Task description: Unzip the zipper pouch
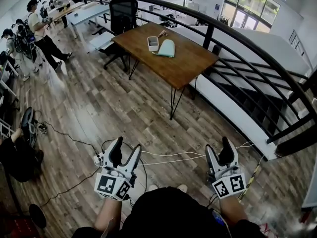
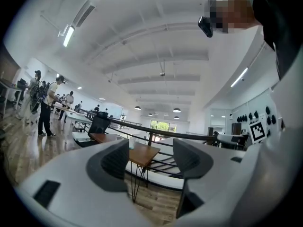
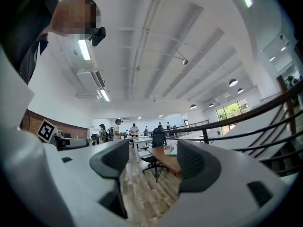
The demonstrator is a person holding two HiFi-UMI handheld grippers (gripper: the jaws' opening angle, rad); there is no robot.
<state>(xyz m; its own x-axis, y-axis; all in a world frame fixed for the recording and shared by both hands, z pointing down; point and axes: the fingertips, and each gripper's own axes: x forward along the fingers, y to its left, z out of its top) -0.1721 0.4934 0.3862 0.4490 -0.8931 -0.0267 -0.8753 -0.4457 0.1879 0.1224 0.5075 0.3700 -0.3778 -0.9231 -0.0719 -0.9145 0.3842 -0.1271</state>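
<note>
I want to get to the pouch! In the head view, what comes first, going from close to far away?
Left tool and right tool, side by side → wooden table with the zipper pouch on it → black office chair → white desk at the back.

Bright daylight + ceiling strips [image 3: 84,49]; fisheye edges, faces mosaicked.

Mint-green pouch [image 1: 166,48], brown wood table [image 1: 190,63], black railing [image 1: 246,43], grey-brown plank floor [image 1: 99,108].
</note>
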